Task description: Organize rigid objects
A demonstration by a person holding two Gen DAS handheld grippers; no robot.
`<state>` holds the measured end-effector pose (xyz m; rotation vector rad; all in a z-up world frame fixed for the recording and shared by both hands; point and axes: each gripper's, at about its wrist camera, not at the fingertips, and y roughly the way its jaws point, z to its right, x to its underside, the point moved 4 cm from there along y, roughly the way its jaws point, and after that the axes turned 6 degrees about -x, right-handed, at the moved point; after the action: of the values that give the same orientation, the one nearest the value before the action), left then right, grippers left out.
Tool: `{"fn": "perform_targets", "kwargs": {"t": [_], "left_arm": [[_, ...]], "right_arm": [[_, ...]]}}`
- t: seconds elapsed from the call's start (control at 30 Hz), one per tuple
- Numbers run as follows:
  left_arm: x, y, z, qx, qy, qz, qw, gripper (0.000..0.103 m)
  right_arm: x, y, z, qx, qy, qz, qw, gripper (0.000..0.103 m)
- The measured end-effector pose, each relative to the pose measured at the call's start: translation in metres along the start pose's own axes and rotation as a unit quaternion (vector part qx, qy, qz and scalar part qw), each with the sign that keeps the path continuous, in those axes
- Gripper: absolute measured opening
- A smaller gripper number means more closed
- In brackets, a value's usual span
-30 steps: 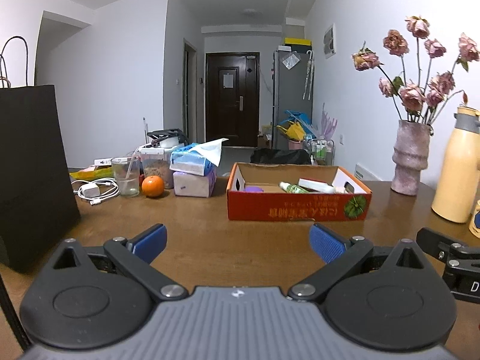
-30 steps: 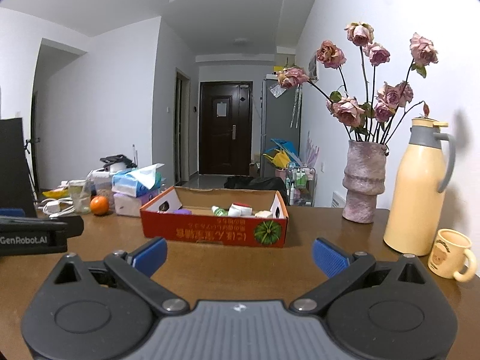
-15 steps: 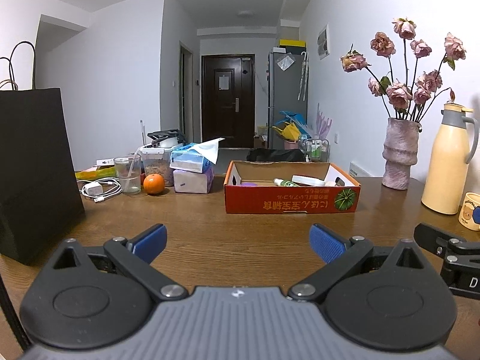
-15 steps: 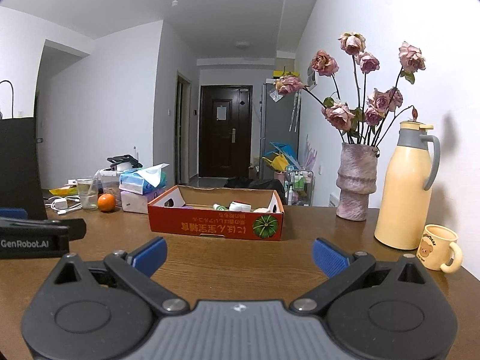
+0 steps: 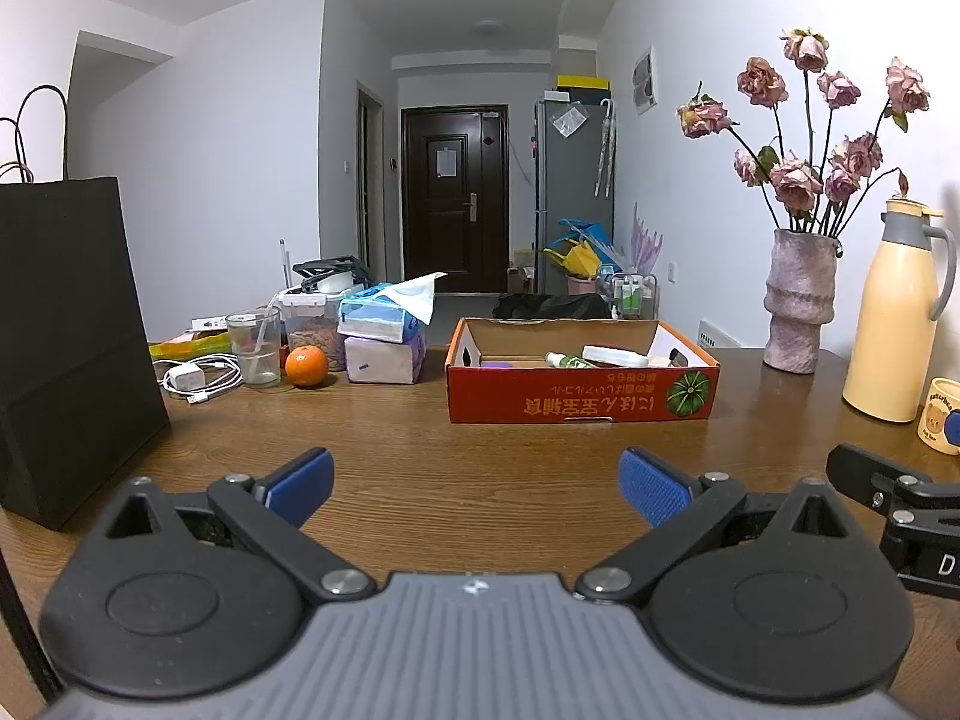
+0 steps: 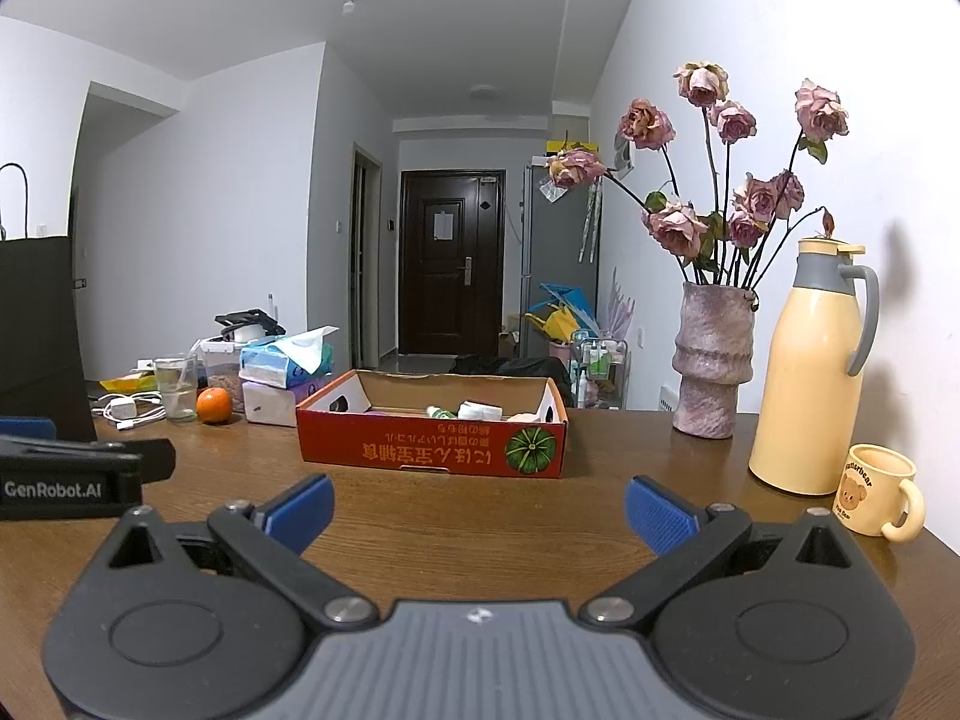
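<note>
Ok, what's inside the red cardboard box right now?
Inside the red cardboard box: a green-labelled bottle lying down, a white container beside it, something purple at the left. The front wall hides the box floor and anything lower.

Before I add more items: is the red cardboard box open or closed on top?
Open: the red cardboard box has no lid, and a bottle lies visible inside.

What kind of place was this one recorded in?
Most likely a lived-in apartment: a wooden dining table with a vase of dried roses and a thermos jug, and a hallway to a dark entrance door.
</note>
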<state>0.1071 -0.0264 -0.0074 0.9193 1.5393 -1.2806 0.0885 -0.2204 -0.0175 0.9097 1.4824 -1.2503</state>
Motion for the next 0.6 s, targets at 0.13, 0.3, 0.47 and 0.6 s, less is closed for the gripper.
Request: {"fn": "perform_targets", "kwargs": {"t": [0.13,0.3,0.47,0.6], "left_arm": [[0.0012,0.0011,0.0004,0.0,0.001,-0.001,1.0,0.103],[0.0024,0.0025,0.0008,0.004,0.0,-0.004,1.0,0.103],[0.0032,0.0031,0.0006,0.005,0.0,-0.004,1.0,0.103],[0.0047,0.0034,0.0008,0.006,0.0,-0.004,1.0,0.103]], "right_arm": [[-0.0001,0.0001,0.0001,0.0,0.0,0.0,1.0,0.103],[0.0001,0.0,0.0001,0.0,0.0,-0.001,1.0,0.103],[0.0007,0.0002,-0.0003,0.001,0.0,-0.001,1.0,0.103],[0.0027,-0.0008,-0.001,0.001,0.0,-0.002,1.0,0.103]]}}
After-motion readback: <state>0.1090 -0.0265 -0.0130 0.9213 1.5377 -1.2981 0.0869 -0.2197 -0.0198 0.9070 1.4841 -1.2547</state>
